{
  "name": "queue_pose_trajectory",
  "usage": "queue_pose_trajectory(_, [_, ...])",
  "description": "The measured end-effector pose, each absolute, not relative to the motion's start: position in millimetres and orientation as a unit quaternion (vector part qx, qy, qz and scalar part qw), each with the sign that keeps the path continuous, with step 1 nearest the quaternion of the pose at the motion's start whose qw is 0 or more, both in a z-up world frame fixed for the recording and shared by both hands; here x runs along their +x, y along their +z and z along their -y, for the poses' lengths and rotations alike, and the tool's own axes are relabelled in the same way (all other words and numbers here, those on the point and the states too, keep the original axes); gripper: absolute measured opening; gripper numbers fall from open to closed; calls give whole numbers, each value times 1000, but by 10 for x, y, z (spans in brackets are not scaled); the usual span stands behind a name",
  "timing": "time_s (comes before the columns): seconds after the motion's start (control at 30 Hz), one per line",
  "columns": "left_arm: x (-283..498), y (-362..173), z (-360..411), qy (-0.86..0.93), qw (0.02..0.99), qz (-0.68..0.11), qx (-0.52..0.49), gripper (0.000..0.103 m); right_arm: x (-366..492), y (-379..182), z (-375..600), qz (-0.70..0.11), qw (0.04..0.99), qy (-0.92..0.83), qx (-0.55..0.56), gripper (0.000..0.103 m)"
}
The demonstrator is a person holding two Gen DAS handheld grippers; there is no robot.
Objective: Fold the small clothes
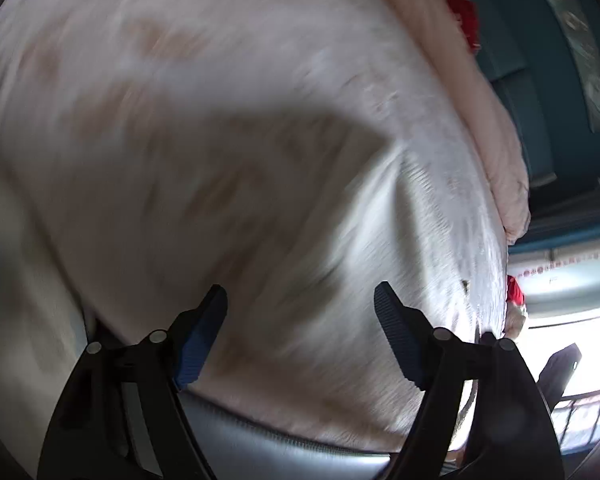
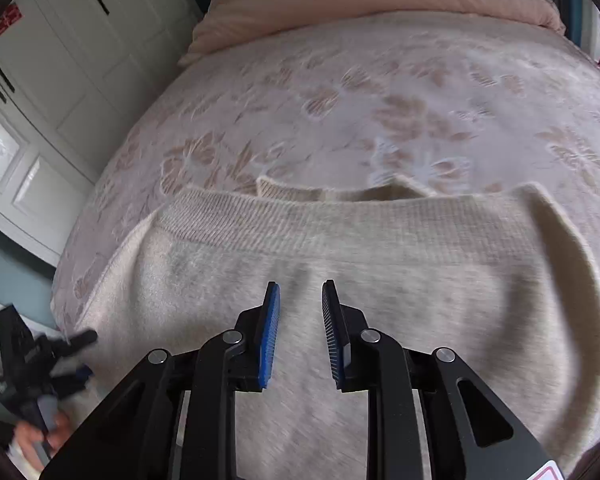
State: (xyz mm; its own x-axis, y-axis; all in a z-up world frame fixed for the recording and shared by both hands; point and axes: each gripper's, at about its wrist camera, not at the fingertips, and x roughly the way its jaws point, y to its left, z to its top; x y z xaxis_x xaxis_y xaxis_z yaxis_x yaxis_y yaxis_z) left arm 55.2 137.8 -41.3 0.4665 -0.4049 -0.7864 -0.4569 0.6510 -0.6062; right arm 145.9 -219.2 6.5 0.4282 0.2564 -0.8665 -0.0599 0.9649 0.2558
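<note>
A cream knit sweater (image 2: 340,280) lies flat on the bed, its ribbed band (image 2: 300,220) towards the far side. My right gripper (image 2: 300,292) hovers over the sweater's middle, jaws slightly apart and empty. My left gripper (image 1: 300,300) is wide open and empty above the floral bedspread (image 1: 220,120); its view is blurred by motion. The left gripper also shows in the right wrist view (image 2: 76,344) at the bed's left edge, beside the sweater's lower left corner.
A pink folded duvet (image 2: 380,0) lies at the head of the bed. White wardrobe doors (image 2: 60,60) stand to the left. A red item (image 1: 466,16) lies by the duvet. The bed's edge (image 1: 280,432) is near the left gripper.
</note>
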Motion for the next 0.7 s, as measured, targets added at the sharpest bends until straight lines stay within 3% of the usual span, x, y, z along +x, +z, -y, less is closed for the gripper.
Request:
queue_pose_trajectory(0.03, [552,-448,-1366,18,746,-516,-420,77,1534,-3,2108,-537,834,93,90,20])
queue_pose_trajectory(0.1, [583,-407,-1311,16,757,-504,-416,89,1641,-140,1992,-553,826,80,74,20])
queue_pose_trajectory(0.2, [680,-440,-1254,35,753,-507,-418,95,1746,-470,1964,-589,802,68,70,20])
queue_pose_trajectory(0.4, [859,-423,-1131,71,751,-517,-405,96,1822,-554,1885,-585,807,67,47,20])
queue_pose_trajectory(0.43, [881,-392,-1114,69,755,-512,-403,91,1824,-557,1875,-584,808,67,42,20])
queue_pose_trajectory(0.5, [891,-334,-1127,54,761,-505,-403,40,1820,-557,1855,-581,810,68,43,20])
queue_pose_trajectory(0.57, [911,-222,-1144,23,759,-496,-421,26,1797,-572,1887,-577,812,70,50,20])
queue_pose_trajectory(0.7, [925,413,-909,-40,810,-445,-380,19,1729,-546,1972,-569,817,76,58,20])
